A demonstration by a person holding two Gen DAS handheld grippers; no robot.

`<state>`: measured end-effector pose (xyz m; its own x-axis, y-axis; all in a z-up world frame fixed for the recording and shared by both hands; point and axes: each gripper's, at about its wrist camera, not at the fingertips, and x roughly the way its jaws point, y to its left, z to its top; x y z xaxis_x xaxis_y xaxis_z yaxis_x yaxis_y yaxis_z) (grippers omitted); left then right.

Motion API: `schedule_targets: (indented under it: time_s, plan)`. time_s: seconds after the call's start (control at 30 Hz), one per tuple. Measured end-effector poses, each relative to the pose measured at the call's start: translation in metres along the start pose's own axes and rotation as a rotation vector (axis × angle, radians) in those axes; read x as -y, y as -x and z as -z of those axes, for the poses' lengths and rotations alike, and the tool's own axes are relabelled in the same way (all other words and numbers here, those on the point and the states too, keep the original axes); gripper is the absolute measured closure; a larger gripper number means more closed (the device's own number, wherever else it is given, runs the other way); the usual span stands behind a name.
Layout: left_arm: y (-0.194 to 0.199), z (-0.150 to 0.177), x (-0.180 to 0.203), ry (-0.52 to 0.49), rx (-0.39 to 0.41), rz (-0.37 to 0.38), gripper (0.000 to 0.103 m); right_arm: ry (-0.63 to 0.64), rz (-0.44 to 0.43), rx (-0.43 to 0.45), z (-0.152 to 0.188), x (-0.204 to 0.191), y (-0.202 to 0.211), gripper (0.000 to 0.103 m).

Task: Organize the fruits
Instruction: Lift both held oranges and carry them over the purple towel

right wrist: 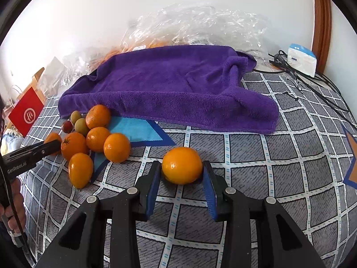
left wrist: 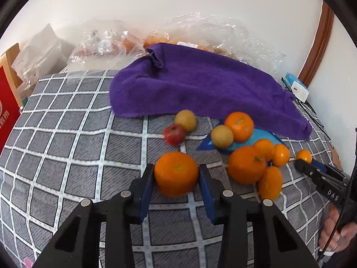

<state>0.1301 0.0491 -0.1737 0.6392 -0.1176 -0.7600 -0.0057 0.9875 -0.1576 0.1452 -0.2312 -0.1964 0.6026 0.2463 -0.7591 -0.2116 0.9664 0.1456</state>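
In the lower middle of the left wrist view, our left gripper (left wrist: 176, 174) has its blue pads pressed on both sides of a large orange (left wrist: 176, 173) on the checked cloth (left wrist: 67, 145). Our right gripper (right wrist: 182, 167) likewise clamps a smaller orange (right wrist: 181, 165) at lower centre; the fruit pile (right wrist: 89, 138) lies left, before the purple towel (right wrist: 174, 84)

Oranges (right wrist: 96, 143) clustered beside purple towel, two green fruits (right wrist: 81, 126), small red fruit (right wrist: 67, 126)
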Motion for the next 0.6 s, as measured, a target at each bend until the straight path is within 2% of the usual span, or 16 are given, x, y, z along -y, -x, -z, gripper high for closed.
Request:
schedule_targets:
  time_s: [0.37,0.6]
  plan:
    - [0.004,0.006,-0.003,0.018,0.023,0.028,0.062,-0.003,0.000,0.002,0.000,0.001,-0.001,0.066]
    - [0.013,0.010,-0.007,0.046,0.070,0.043,0.065,-0.031,0.007,0.020,0.001,0.005,0.003,0.066]
